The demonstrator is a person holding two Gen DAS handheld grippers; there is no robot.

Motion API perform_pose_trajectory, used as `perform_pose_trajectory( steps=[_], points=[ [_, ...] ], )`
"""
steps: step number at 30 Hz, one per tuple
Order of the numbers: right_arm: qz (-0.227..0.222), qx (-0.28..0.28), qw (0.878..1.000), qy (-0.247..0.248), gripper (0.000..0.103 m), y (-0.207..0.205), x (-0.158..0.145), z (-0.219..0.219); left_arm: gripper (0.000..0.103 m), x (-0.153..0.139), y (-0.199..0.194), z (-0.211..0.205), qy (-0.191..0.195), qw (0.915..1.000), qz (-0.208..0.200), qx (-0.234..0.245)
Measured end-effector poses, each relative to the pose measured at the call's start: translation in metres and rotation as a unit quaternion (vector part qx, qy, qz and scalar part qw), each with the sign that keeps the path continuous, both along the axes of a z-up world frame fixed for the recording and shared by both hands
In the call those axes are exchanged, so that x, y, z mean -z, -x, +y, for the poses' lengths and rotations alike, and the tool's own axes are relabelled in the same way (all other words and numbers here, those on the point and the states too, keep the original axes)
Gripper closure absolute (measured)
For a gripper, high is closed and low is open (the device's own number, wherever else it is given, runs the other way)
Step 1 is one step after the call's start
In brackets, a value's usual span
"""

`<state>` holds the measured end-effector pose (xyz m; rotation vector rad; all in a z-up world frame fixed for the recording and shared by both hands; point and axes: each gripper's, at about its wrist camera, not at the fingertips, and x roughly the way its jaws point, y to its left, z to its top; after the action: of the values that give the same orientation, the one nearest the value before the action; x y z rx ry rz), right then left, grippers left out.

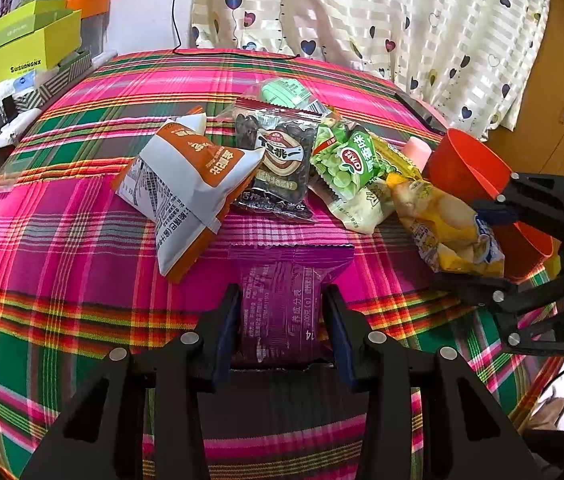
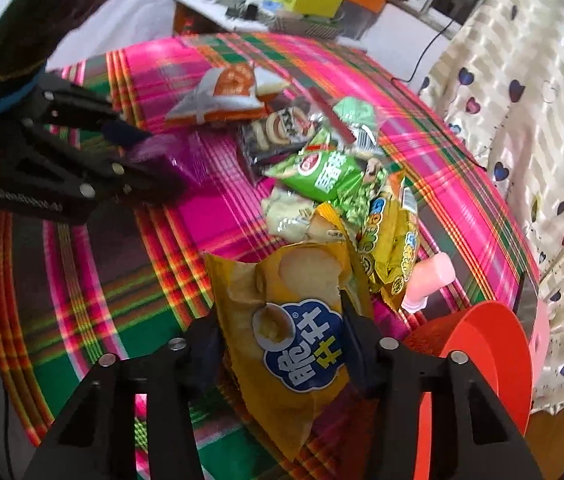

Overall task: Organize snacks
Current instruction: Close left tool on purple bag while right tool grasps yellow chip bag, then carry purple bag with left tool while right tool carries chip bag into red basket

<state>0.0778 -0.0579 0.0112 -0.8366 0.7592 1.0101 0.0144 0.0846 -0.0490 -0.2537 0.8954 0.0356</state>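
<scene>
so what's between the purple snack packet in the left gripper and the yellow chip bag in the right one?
Only bare plaid tablecloth lies between the purple snack packet and yellow chip bag, seen in the left wrist view.

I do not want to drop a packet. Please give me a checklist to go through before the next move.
1. Left tongs closed on purple packet: ok.
2. Right tongs closed on yellow chip bag: ok.
3. Red bin open and beside the right tongs: ok.
4. Other snacks, such as green pea packet, lying apart from both grips: ok.
5. Room left inside the bin: cannot tell.
</scene>
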Motion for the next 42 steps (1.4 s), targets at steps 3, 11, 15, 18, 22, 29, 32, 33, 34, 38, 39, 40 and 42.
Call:
perform_pose_trajectory(
  steps=[3, 11, 15, 18, 22, 29, 32, 33, 34, 38, 39, 40, 42],
  points=[
    [0.000, 0.016, 1.000, -0.027, 0.058, 0.002, -0.008, -0.004, 0.063, -0.001, 0.002, -0.001, 0.007, 1.0000, -0.002, 0.000],
    [0.007, 0.054, 0.994, -0.090, 0.059, 0.012, -0.028, -0.023, 0.066, -0.014, 0.009, -0.015, 0.012, 0.9998, -0.015, 0.007],
    [0.006, 0.078, 0.989, -0.125, 0.059, 0.015, -0.043, -0.039, 0.067, -0.025, 0.011, -0.024, 0.012, 0.9994, -0.030, 0.015],
    [0.002, 0.094, 0.985, -0.144, 0.059, 0.014, -0.053, -0.050, 0.067, -0.032, 0.011, -0.030, 0.011, 0.9990, -0.038, 0.019],
    [-0.005, 0.117, 0.980, -0.162, 0.058, 0.011, -0.064, -0.066, 0.067, -0.042, 0.009, -0.037, 0.010, 0.9985, -0.047, 0.027],
    [-0.018, 0.150, 0.973, -0.173, 0.058, 0.003, -0.072, -0.090, 0.067, -0.058, 0.000, -0.054, 0.005, 0.9968, -0.064, 0.048],
    [-0.023, 0.163, 0.971, -0.176, 0.058, -0.001, -0.074, -0.101, 0.067, -0.064, -0.005, -0.061, 0.002, 0.9959, -0.069, 0.059],
    [-0.025, 0.169, 0.970, -0.176, 0.058, -0.003, -0.074, -0.106, 0.067, -0.065, -0.007, -0.064, 0.001, 0.9955, -0.071, 0.063],
    [-0.026, 0.173, 0.969, -0.176, 0.058, -0.005, -0.074, -0.110, 0.067, -0.067, -0.009, -0.068, 0.000, 0.9951, -0.073, 0.067],
    [-0.029, 0.190, 0.965, -0.176, 0.058, -0.010, -0.074, -0.125, 0.067, -0.075, -0.017, -0.082, -0.004, 0.9932, -0.080, 0.085],
    [-0.029, 0.197, 0.964, -0.176, 0.058, -0.013, -0.073, -0.130, 0.067, -0.077, -0.020, -0.086, -0.005, 0.9926, -0.081, 0.090],
    [-0.028, 0.202, 0.963, -0.175, 0.058, -0.014, -0.072, -0.133, 0.067, -0.077, -0.021, -0.089, -0.006, 0.9923, -0.082, 0.093],
    [-0.027, 0.212, 0.961, -0.173, 0.058, -0.018, -0.070, -0.139, 0.067, -0.080, -0.026, -0.097, -0.008, 0.9911, -0.084, 0.103]
  ],
)
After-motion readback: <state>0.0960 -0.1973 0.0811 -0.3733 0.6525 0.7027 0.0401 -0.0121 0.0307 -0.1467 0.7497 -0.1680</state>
